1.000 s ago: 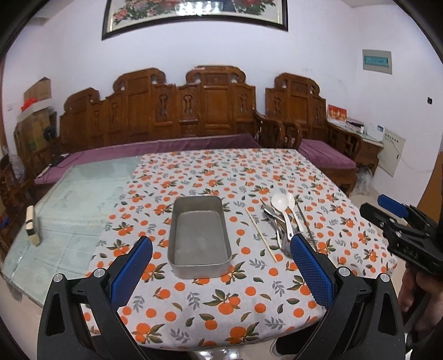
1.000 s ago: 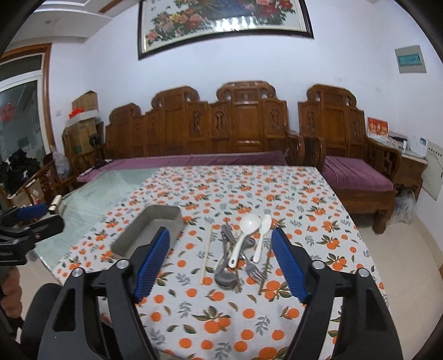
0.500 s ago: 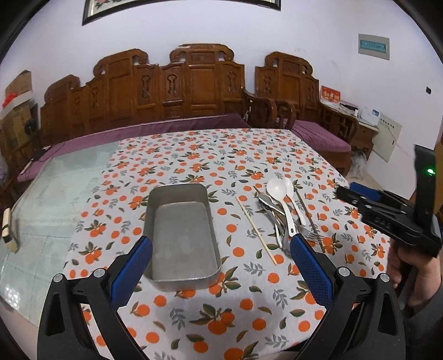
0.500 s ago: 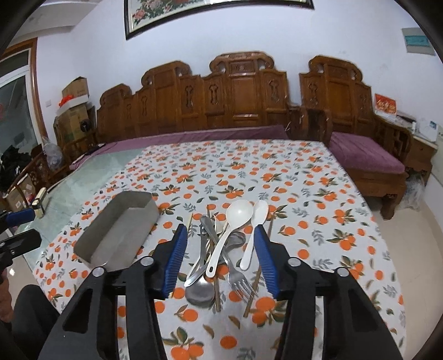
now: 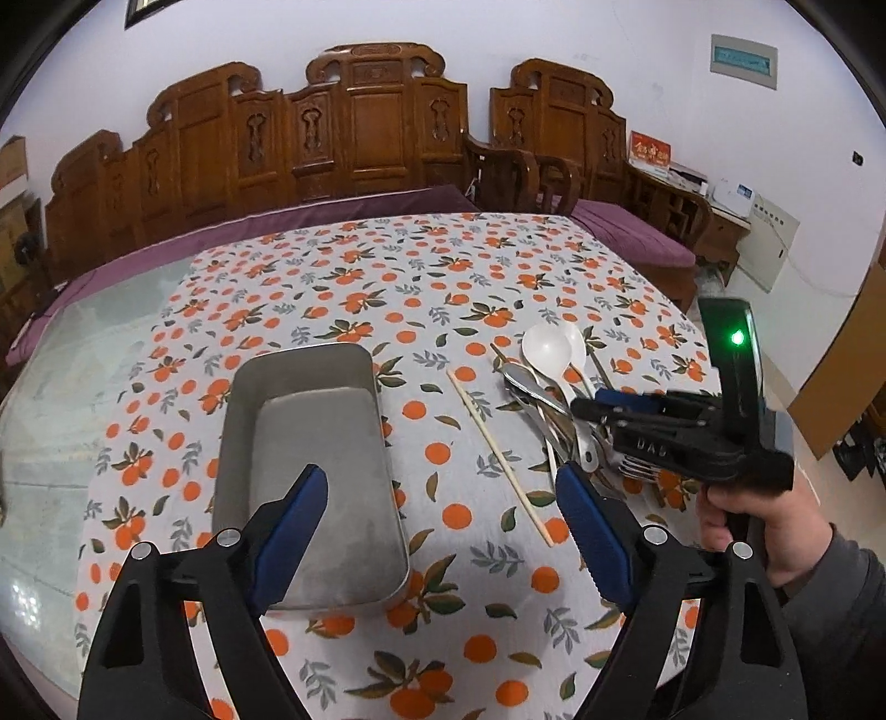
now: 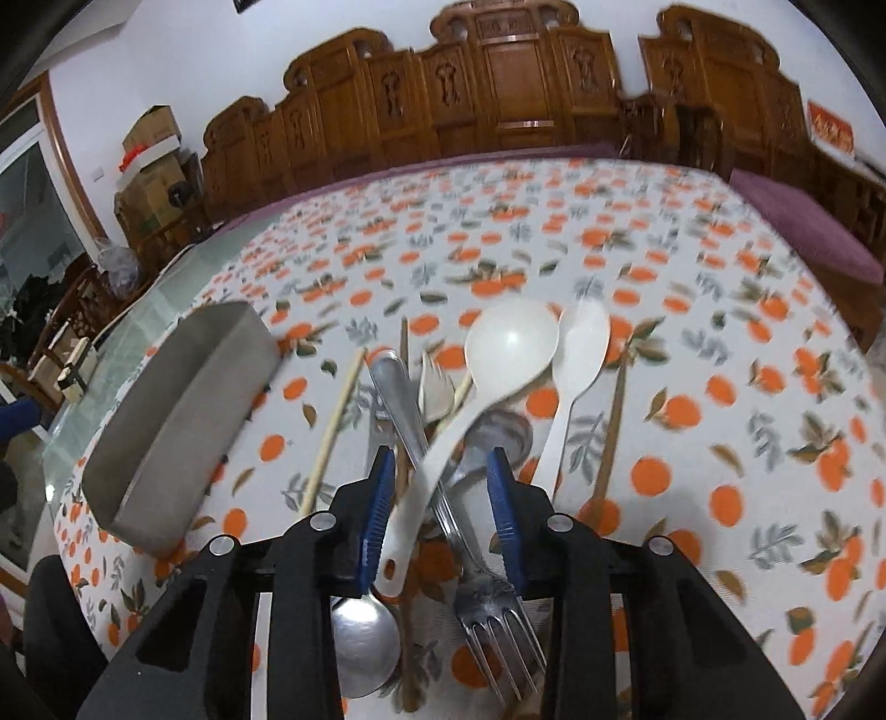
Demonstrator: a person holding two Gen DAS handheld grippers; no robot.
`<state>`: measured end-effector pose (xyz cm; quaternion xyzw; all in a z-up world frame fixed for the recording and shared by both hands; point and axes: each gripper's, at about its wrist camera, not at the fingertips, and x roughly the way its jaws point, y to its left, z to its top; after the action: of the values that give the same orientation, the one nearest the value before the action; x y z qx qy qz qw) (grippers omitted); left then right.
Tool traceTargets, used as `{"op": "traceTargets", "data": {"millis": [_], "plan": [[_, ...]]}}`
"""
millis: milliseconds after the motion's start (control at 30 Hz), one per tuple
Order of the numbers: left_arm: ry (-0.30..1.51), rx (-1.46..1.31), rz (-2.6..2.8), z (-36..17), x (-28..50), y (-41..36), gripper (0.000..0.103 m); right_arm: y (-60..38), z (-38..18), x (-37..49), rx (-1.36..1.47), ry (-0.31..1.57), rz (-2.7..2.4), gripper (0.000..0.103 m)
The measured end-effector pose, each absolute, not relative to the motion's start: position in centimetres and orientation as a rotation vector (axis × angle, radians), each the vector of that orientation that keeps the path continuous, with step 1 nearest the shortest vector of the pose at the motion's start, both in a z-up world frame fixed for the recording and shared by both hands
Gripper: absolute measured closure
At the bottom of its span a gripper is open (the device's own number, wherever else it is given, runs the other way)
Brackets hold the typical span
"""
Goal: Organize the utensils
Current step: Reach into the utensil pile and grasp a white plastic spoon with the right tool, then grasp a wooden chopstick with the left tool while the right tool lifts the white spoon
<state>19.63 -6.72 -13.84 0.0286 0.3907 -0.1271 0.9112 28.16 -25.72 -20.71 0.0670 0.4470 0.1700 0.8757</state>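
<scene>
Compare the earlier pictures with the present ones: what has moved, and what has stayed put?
The right hand-held gripper has dropped onto the utensil pile, its jaws narrowed astride the big white spoon's handle, not yet clamped. The left hand-held gripper moved closer, open. Metal tray and utensils unmoved.

This is a home living room. A long carved dark-wood bench sofa (image 5: 354, 127) with purple seat cushions (image 5: 637, 232) lines the white wall behind the desk (image 5: 387, 288), which wears a white cloth printed with oranges and leaves. A framed picture's lower edge (image 5: 141, 12) hangs above. Stacked cardboard boxes (image 6: 152, 166) sit in a corner beside a glass door (image 6: 27, 210).
</scene>
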Motion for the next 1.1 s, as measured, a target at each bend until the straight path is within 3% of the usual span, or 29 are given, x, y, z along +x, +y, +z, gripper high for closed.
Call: {"op": "traceTargets", "data": {"millis": [133,433,800,1100], "plan": [[0.815,0.055,-0.266,-14.5,20.2,-7.2,0.022,-25.6,-21.8,28.6,0.176,0.959,0.385,0.069],[0.846,0.079,-0.267,-16.2,21.0,-8.7,0.022,-26.3,-21.0,28.4,0.194,0.943,0.402,0.097],[0.899,0.107,-0.265,-18.7,23.1,-10.9,0.037,-27.6,-19.1,28.0,0.191,0.872,0.395,0.098],[0.998,0.093,-0.269,-22.0,26.5,-13.1,0.059,-28.1,-18.6,28.0,0.161,0.854,0.364,0.098]]}}
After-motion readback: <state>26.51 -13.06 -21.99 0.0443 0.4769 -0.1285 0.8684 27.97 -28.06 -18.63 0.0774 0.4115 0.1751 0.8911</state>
